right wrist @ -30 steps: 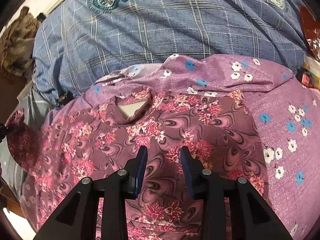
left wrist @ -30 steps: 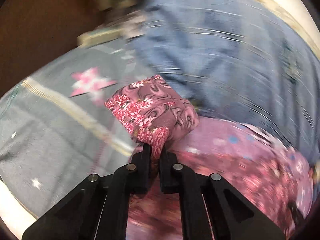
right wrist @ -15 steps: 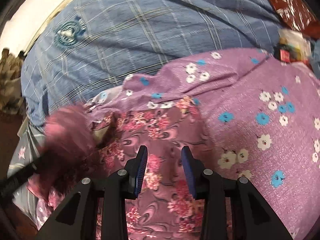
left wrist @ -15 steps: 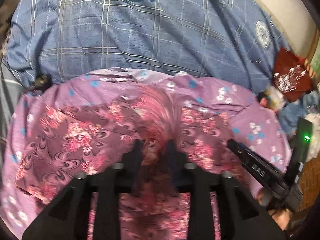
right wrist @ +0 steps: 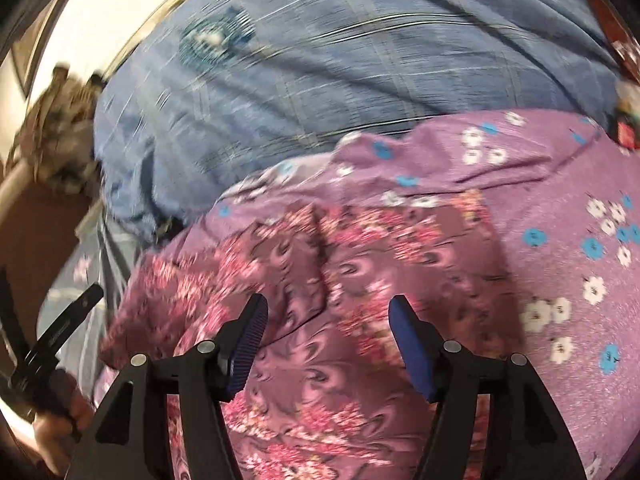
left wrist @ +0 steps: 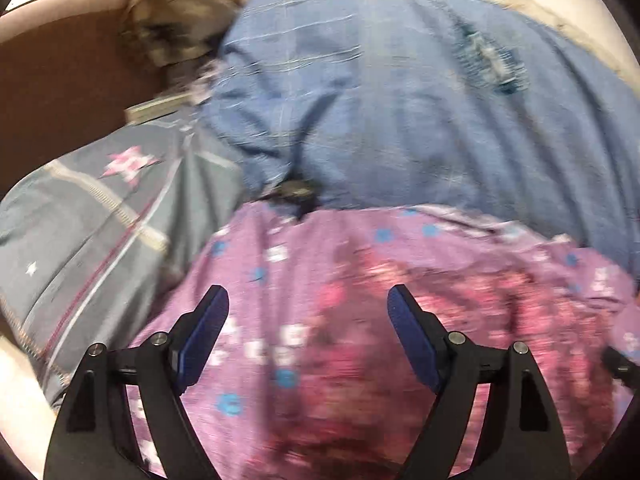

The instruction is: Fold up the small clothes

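Sleeve's dropped across the floral top [right wrist: 360, 272]; my left gripper [left wrist: 308, 332] & right gripper [right wrist: 328, 340] just opened, empty. Fold prob. done—blurry.

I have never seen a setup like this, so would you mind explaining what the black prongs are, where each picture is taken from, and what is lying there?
There is no robot here: a person holds a two-finger gripper in each hand, with a fisheye camera on each looking along its fingers. The black prongs with blue pads are those fingers.

One picture is from the left gripper, the other from the right gripper. Both have just been opening and now stand open, with nothing between the pads.

Below them lies a small maroon garment with pink flowers and swirls, partly folded, on a purple cloth with white and blue flowers. Behind is a blue checked blanket. The right view also shows the left gripper's hand at its left edge.
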Motion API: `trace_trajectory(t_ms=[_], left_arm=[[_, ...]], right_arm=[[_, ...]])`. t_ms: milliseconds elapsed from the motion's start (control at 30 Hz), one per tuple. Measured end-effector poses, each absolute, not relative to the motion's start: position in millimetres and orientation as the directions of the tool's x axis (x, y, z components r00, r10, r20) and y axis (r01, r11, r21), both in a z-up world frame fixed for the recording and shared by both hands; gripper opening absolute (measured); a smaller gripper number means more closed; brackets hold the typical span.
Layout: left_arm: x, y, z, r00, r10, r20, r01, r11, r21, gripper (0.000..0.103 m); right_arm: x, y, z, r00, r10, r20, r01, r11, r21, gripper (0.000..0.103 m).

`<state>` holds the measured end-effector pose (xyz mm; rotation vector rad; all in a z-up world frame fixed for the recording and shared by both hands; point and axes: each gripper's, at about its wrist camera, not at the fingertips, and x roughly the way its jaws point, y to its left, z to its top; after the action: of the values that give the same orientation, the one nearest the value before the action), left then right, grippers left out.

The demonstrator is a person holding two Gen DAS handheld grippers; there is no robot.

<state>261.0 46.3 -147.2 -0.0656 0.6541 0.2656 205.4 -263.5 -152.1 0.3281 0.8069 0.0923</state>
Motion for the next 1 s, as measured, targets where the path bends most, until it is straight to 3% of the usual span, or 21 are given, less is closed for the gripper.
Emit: trace_trajectory(t_ms=[67,133,333,500,533,567,600,633,700,767,867,1000], left_arm=[[274,53,-170,0.677,0.238,-0.696,-0.291,0.956,0.044,0.082],[289,58,-186,0.608,0.167,-0.776,-0.284,0.959,-0.016,0.082],[307,37,-193,0.589,0.17,-0.79,-0.212,0.976,0.052,0.082],[311,45,-190,0.569,0.129,-0.812,-0.222,0.975,0.0,0.082],[310,46,-191,0.567,0.131,-0.813,-0.221,0.975,0.003,0.082],[310,48,-190,0.565,0.134,-0.814,-0.22,0.975,0.008,0.082],[310,50,-192,0.562,0.137,-0.815,-0.22,0.975,0.012,0.082],[310,53,-193,0.559,0.141,-0.817,-0.223,0.975,0.015,0.082],[309,58,-196,0.552,0.147,-0.82,-0.231,0.973,0.019,0.082],[309,63,-200,0.54,0.158,-0.827,-0.24,0.97,0.029,0.082],[307,63,-206,0.52,0.161,-0.839,-0.233,0.972,0.043,0.082],[301,56,-205,0.525,0.141,-0.839,-0.196,0.98,0.042,0.083]], right_arm=[[209,-251,-153,0.691,0.192,-0.697,0.042,0.952,0.304,0.069],[216,-238,-154,0.691,0.159,-0.705,0.055,0.961,0.27,0.071],[274,-180,-144,0.655,0.01,-0.755,0.095,0.991,0.096,0.073],[317,-128,-164,0.555,-0.196,-0.808,0.139,0.98,-0.142,0.075],[319,-125,-170,0.539,-0.236,-0.809,0.145,0.972,-0.186,0.071],[321,-125,-177,0.517,-0.282,-0.808,0.157,0.959,-0.234,0.057],[321,-130,-181,0.502,-0.288,-0.816,0.167,0.958,-0.235,0.027],[318,-142,-182,0.485,-0.258,-0.836,0.184,0.964,-0.19,0.015],[307,-168,-176,0.494,-0.189,-0.849,0.205,0.974,-0.097,0.009],[286,-199,-161,0.537,-0.173,-0.826,0.231,0.971,-0.054,0.009],[247,-251,-149,0.596,-0.035,-0.803,0.222,0.967,0.123,0.009],[211,-304,-176,0.582,0.074,-0.81,0.246,0.933,0.262,0.011]])
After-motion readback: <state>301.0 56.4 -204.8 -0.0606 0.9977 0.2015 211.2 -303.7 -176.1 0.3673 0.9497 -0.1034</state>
